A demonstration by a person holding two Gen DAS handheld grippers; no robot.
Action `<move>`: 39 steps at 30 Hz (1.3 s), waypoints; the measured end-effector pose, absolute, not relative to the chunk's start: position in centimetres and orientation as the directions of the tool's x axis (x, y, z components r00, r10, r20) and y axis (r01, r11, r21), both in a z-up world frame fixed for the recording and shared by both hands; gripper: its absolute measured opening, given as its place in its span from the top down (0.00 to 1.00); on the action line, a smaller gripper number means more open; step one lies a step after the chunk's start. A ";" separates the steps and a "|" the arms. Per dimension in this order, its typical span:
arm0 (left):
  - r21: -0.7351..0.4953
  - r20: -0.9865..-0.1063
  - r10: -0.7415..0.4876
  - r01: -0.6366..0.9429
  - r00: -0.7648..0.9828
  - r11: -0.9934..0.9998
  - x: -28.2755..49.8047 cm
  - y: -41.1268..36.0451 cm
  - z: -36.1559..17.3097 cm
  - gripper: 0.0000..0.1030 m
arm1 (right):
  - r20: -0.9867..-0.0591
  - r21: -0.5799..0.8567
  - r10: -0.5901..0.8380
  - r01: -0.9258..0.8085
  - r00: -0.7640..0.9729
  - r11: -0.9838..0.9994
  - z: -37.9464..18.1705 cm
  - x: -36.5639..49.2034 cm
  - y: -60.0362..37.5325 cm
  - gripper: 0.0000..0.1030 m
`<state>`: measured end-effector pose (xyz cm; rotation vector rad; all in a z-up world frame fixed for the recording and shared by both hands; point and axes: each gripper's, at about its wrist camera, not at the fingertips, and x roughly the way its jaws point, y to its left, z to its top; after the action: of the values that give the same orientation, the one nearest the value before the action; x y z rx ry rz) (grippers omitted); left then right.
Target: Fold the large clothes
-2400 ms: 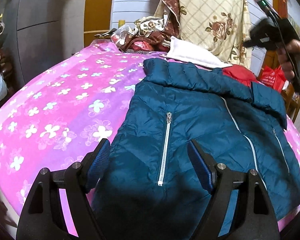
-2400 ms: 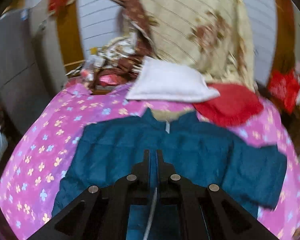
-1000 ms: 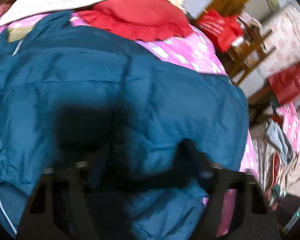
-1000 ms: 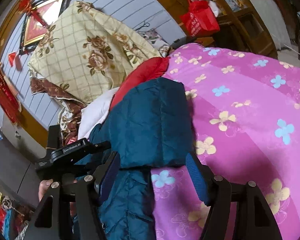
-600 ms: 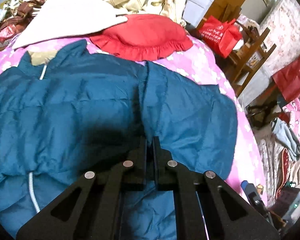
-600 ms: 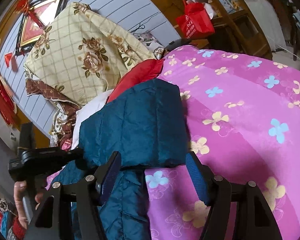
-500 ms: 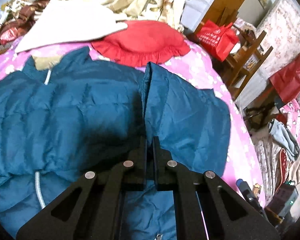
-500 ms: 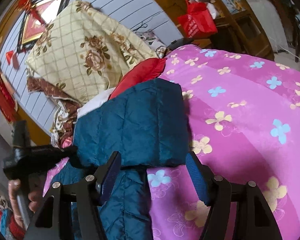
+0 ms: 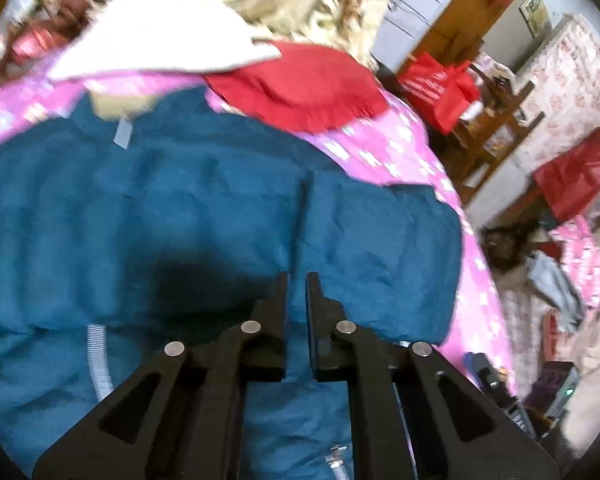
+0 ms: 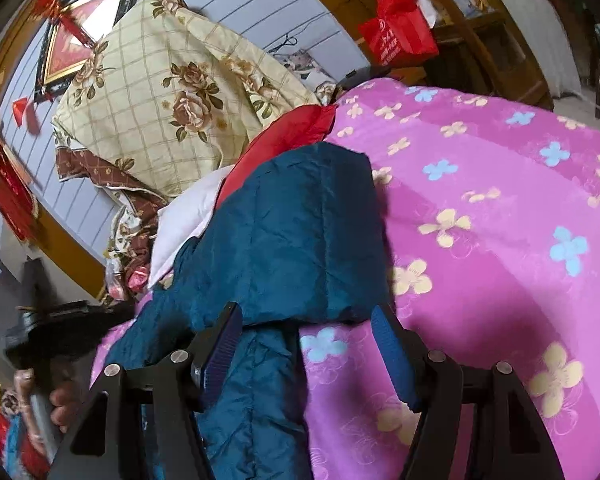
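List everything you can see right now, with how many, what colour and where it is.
Puffer jacket: one, dark teal, spread on the bed, sleeve toward the right side.
Bedspread: one, pink with flowers, under the jacket.
Cushion: one, red, past the jacket's shoulder.
Pillow: one, white, beside the cushion.
Quilt: one, cream with brown roses, against the wall.
Picture frame: one, red and dark, on the wall.
Gift bag: one, red, on wooden furniture.
Left hand-held gripper: one, black, nearly shut, over the jacket; grip unclear.
Right hand-held gripper: one, black with blue pads, open at the sleeve end.
Hand: one, holding the other gripper.
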<state>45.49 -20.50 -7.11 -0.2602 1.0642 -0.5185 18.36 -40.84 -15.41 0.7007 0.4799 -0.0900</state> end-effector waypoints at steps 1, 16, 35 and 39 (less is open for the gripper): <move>-0.469 -0.759 -0.545 0.282 0.355 0.837 45.9 -21.3 -7.9 0.80 | -0.454 0.591 0.071 0.241 0.888 0.770 -15.4 18.3 -40.9 0.36; -0.494 -0.766 -0.603 0.396 0.225 0.774 48.5 -29.0 -13.1 0.60 | -0.485 0.587 0.090 0.248 0.870 0.771 -16.2 19.1 -41.6 0.36; -0.285 -0.751 -0.361 0.221 0.554 0.933 45.2 -17.6 -5.2 1.00 | -0.487 0.543 0.040 0.267 0.872 0.796 -15.7 18.6 -41.1 0.36; -0.363 -0.752 -0.441 0.250 0.490 0.898 45.9 -16.3 -6.1 1.00 | -0.481 0.583 0.084 0.247 0.873 0.774 -15.7 18.9 -41.0 0.36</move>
<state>45.89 -16.34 -6.06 -0.2162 0.9735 -0.4233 18.90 -40.98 -15.73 0.6871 0.5123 -0.0926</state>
